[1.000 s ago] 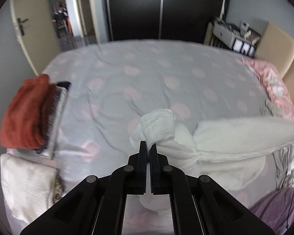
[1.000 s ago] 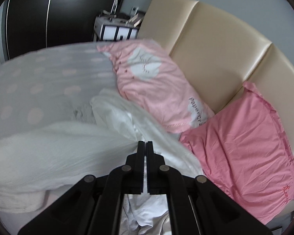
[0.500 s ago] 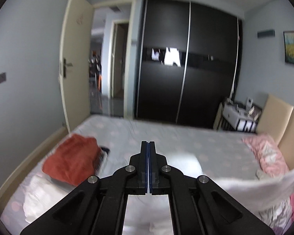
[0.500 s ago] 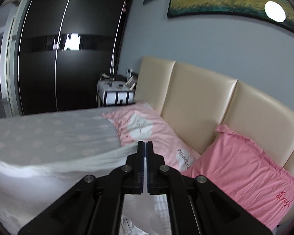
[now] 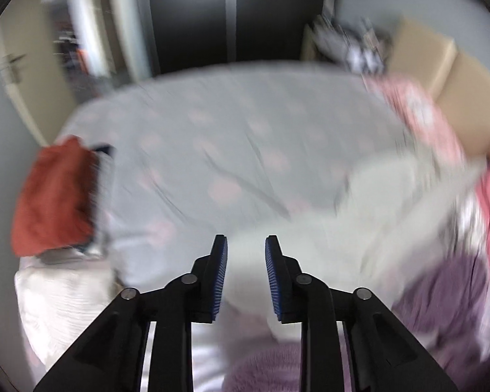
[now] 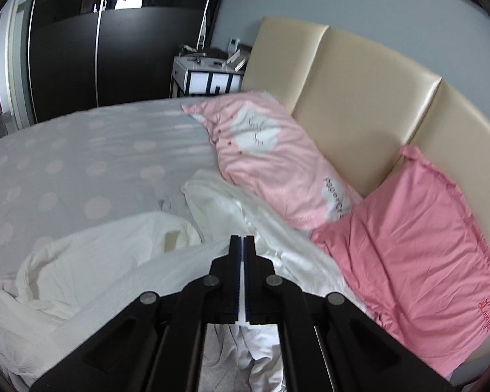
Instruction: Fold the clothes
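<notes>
A white garment (image 5: pixel 359 215) lies spread across the near right part of the bed; the left wrist view is blurred. My left gripper (image 5: pixel 246 245) is open just above its near edge and holds nothing. In the right wrist view the same white garment (image 6: pixel 107 261) lies rumpled on the bed, and my right gripper (image 6: pixel 244 243) is shut on its edge, with white cloth showing between the jaws.
A folded red garment (image 5: pixel 52 196) sits on a stack at the bed's left edge, above a folded white one (image 5: pixel 58 303). A purple garment (image 5: pixel 441 297) lies near right. Two pink pillows (image 6: pixel 271 160) (image 6: pixel 408 254) lean on the beige headboard (image 6: pixel 359 81). More white clothes (image 6: pixel 245 209) lie beside the pillows.
Both grippers swung up and came back down to the bed. My left gripper has opened and let go of the white garment, which now lies on the bed. The right stays shut.
</notes>
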The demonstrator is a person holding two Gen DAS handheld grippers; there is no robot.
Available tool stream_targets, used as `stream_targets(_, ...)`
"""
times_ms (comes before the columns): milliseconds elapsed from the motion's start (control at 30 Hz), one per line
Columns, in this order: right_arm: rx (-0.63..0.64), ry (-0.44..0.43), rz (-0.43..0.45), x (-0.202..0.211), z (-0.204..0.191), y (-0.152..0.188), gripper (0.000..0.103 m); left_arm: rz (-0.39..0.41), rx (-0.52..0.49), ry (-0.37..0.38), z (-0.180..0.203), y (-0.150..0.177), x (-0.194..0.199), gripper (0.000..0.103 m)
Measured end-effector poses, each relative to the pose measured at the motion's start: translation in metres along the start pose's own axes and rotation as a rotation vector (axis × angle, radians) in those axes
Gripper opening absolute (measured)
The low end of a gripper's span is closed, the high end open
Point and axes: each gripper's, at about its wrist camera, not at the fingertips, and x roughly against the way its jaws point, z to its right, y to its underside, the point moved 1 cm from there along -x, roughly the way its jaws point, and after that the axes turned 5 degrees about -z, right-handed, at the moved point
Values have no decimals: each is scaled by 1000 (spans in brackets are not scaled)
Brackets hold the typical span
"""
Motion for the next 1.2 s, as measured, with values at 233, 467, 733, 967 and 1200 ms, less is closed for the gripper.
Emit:
stream_targets(233, 3, 21, -35, -24, 1, 9, 1, -407, -147, 80, 52, 28, -113, 30)
stream_targets(467, 18, 14, -54, -36, -2, 11, 1, -568, -168, 52, 55, 44, -167, 38)
stream_targets(733, 14, 10, -69, -44, -1, 16, 1, -663, -94, 43, 51, 66, -199, 34)
stream_targets(967, 3, 16, -53, -31, 12, 21, 1, -396, -14, 18, 47, 64, -137, 8)
stream_targets(1200, -22, 6, 18, 5, 28, 24, 1, -6, 197, -6, -8, 62, 6, 7)
